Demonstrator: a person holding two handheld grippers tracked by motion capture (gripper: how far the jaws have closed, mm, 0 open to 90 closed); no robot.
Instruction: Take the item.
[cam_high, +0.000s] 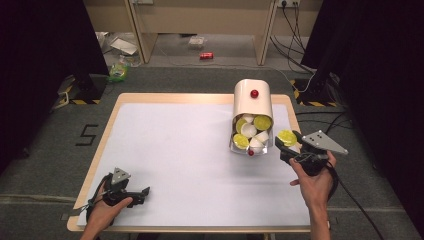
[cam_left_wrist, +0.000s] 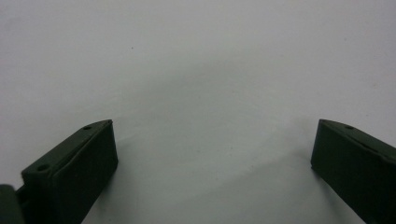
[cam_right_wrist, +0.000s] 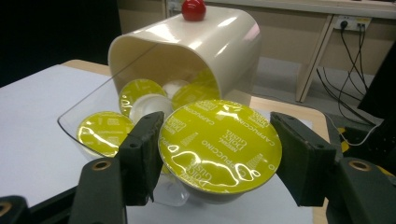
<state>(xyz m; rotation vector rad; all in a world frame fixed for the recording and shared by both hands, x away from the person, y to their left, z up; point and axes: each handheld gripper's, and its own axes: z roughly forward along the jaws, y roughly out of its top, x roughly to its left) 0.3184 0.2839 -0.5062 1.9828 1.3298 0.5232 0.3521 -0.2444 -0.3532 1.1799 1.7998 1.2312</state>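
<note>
fingers (cam_right_wrist: 140, 154) of the right gripper (cam_high: 287, 145) clamp a yellow-lidded coffee capsule (cam_right_wrist: 219, 140) just beside the mouth of the tipped capsule holder (cam_high: 252, 102), left gripper (cam_high: 135, 194) resting agape on the table (cam_high: 175, 150); extraction step in hand, next move likely calls for level carry clear.

High view: overhead, facing forward across the table (cam_high: 165, 150). Gripper views: close, along their jaws (right shares the capsule holder (cam_right_wrist: 196, 51) with high).
</note>
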